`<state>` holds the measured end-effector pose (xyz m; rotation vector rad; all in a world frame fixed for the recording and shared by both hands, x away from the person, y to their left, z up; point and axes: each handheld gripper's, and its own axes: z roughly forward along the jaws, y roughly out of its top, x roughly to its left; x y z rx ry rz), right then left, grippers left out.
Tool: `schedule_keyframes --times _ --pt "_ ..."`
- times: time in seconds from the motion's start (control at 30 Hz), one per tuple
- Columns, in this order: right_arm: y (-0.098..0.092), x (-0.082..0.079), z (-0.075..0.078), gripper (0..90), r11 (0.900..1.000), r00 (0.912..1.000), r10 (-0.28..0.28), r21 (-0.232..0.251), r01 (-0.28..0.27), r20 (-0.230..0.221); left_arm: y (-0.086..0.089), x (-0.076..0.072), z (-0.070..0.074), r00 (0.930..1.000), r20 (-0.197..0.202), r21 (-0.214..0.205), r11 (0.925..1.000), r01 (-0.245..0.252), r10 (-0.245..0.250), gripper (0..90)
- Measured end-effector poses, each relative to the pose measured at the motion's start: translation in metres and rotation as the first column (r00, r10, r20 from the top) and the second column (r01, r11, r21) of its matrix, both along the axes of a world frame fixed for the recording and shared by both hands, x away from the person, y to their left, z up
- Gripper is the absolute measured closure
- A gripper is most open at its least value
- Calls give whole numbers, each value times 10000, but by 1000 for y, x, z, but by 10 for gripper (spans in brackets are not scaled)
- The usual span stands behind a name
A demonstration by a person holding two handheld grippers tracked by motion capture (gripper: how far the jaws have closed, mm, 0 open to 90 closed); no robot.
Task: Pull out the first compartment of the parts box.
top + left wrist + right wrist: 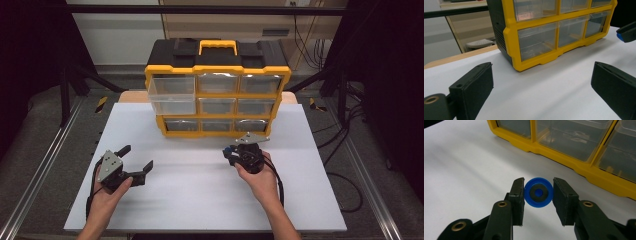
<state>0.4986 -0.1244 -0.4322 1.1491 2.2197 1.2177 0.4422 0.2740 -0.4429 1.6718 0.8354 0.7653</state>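
High view showing white desk (200,200), yellow drawer organizer (217,100) standing at its back with top-left drawer (171,94) pulled out, left gripper (137,162) resting jaws spread wide, right gripper (538,192) pinching blue round disc (538,192) just above desk, near organizer's bottom row.

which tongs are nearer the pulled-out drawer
Left. The left tongs sit on the drawer's side of the table, down in front of it and open. The right tongs are farther across, below the organizer's bottom row, shut on a blue disc.
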Motion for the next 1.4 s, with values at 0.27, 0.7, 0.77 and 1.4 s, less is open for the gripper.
schedule_keyframes --times 0.27,0.7,0.77,1.4 --pt "-3 -2 3 628 9999 9999 -104 123 103 100 0 0 1 10000 33 -24 10000 -7 7 38" --pt "-9 -3 7 628 9998 9992 -141 135 136 385 1 1 2 9999 76 -82 9999 -76 77 38" --pt "-8 -3 7 628 9998 9992 -160 154 155 364 1 0 2 9998 137 -93 9999 -121 122 38" --pt "0 -7 12 628 9996 9982 -133 245 118 585 3 -1 4 9996 198 -254 9995 -176 181 39"
